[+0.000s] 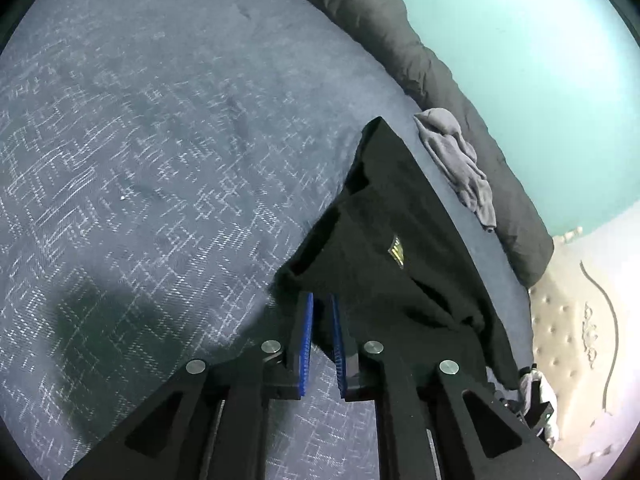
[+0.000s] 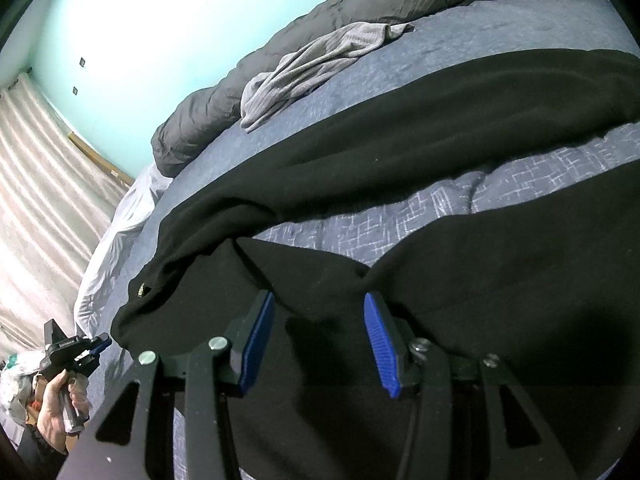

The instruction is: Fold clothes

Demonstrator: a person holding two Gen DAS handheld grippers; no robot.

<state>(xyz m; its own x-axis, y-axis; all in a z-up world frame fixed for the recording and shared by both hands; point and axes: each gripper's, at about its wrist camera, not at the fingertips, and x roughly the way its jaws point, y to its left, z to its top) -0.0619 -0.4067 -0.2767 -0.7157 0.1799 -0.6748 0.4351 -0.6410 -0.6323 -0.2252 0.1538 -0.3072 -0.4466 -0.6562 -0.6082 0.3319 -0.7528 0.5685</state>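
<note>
- garment: black, lies stretched across the blue patterned bed cover; in the right wrist view its long axis runs from lower left to upper right, and a strip of cover shows between two black bands.
- left gripper: blue pads nearly together, narrow gap, with the near edge of the garment at their tips; whether cloth is pinched between them cannot be told, as dark cloth hides the tips.
- right gripper: jaws wide apart, nothing between the pads, tips over the near black band, directly ahead.
- governing relation: the garment's length runs sideways to the right gripper's forward line, and away to the upper right from the left gripper; by judgement each gripper sits at one end of the near edge, the right one closer to bulk cloth.
- grey garment: crumpled beyond, beside the dark duvet, well apart from both grippers.
</note>
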